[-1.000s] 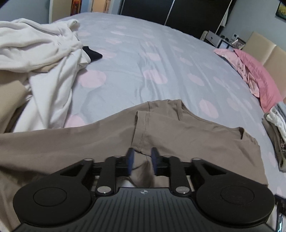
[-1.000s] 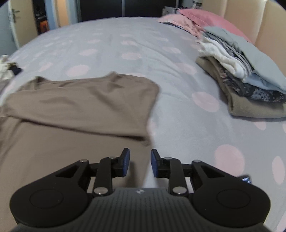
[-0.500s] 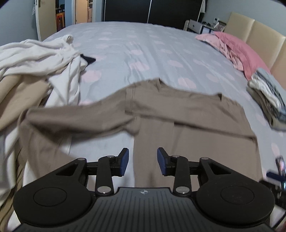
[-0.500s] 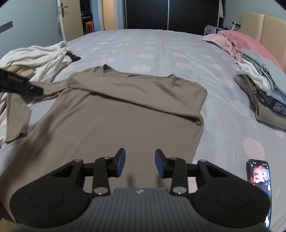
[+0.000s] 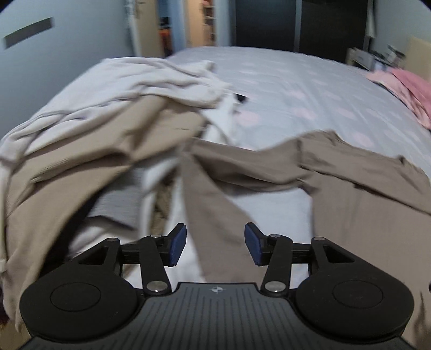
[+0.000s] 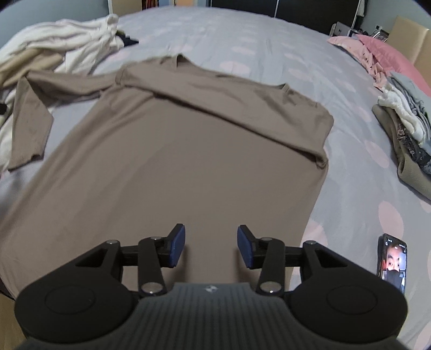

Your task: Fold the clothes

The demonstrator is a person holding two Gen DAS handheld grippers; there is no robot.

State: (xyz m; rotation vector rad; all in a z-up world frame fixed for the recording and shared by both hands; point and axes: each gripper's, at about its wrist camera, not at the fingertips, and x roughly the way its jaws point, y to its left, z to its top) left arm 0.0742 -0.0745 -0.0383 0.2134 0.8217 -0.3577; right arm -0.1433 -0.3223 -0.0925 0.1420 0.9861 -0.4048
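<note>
Partly folded: long-sleeved taupe jersey top [image 6: 188,161] spread flat on lilac bedspread with pale pink dots [image 6: 269,45], one sleeve already across the chest, other sleeve [image 5: 207,199] trailing toward 9 o'clock, unfolded. Collar toward 12, hem toward 6, long axis 12–6. Left gripper [image 5: 215,246] and right gripper [image 6: 211,246]: jaws opening, about halfway, nothing between. Remaining: loose sleeve, body folds.

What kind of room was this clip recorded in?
Most likely a home bedroom. A wide bed with a grey sheet dotted pink fills the view, pink pillows lie against a padded headboard, and dark wardrobe doors stand beyond.
</note>
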